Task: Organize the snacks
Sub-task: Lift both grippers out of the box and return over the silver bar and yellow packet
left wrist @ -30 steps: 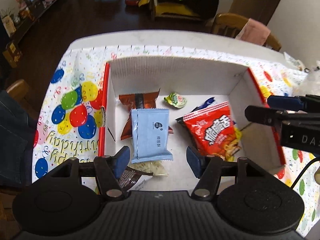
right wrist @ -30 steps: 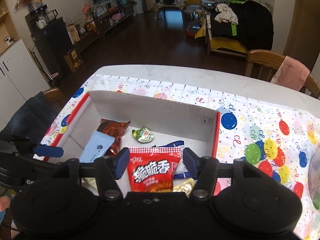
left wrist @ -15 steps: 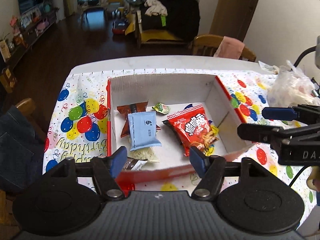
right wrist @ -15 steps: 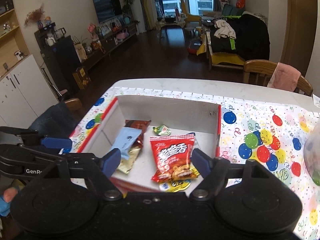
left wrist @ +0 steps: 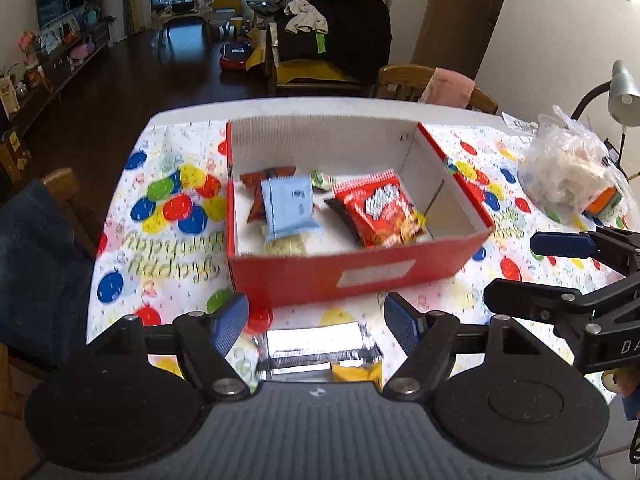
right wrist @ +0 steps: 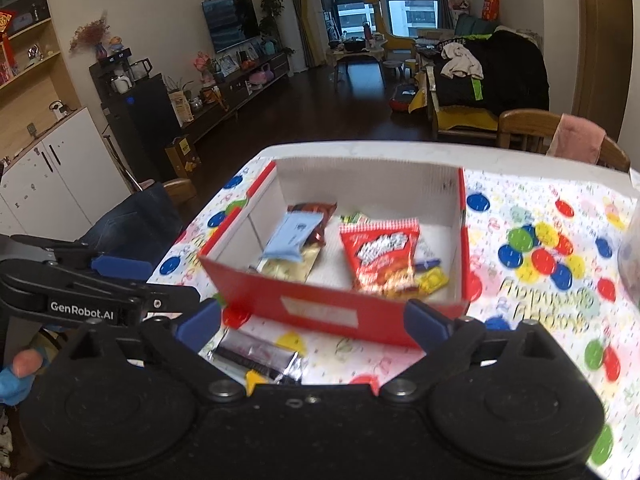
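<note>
A red cardboard box (left wrist: 360, 276) (right wrist: 316, 308) with a white inside stands on the balloon tablecloth. It holds a red chip bag (left wrist: 376, 208) (right wrist: 380, 252), a light blue packet (left wrist: 288, 208) (right wrist: 292, 236), a brown packet (left wrist: 256, 176) and several small snacks. A silver and yellow packet (left wrist: 320, 352) (right wrist: 260, 360) lies on the cloth in front of the box. My left gripper (left wrist: 316, 322) is open and empty above that packet. My right gripper (right wrist: 312, 324) is open and empty in front of the box.
A clear plastic bag (left wrist: 568, 168) with goods lies on the table's right side, beside a grey lamp (left wrist: 620, 88). Wooden chairs (left wrist: 424, 84) stand at the far edge and a chair with jeans (left wrist: 36, 240) at the left.
Both grippers have pulled back and up from over the box. The box's red front wall and the silver and yellow packet in front of it have come into view.
</note>
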### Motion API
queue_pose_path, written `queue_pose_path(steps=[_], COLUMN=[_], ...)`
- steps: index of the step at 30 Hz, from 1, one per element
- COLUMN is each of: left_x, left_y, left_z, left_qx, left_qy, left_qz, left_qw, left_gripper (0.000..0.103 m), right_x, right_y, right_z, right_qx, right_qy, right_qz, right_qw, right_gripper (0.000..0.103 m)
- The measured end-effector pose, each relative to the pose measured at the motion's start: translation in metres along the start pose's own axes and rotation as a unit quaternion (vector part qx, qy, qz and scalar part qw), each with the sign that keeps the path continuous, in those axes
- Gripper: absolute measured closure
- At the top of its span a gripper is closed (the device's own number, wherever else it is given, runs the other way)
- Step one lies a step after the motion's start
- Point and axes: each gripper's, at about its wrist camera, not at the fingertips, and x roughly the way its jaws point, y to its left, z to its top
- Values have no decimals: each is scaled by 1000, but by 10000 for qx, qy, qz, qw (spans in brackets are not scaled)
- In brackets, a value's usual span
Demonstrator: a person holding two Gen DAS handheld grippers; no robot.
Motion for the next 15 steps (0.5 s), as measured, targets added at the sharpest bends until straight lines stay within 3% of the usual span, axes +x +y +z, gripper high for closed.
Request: queue_pose_path(steps=[10,15], left_x=[11,30], left_y=[-6,-16], left_z=[-45,-62], left_qx=[197,294], left_qy=[76,355], left_qz=[-42,-84], left_qw=[9998,9989], left_gripper=[22,22], right_x=[2,-1], right_y=[0,-4], right_z=[-49,-66], right_qx=[123,40], right_qy=[229,264], right_qz=[-251,-346], right_qw=[9993,9990], right_gripper=[0,0])
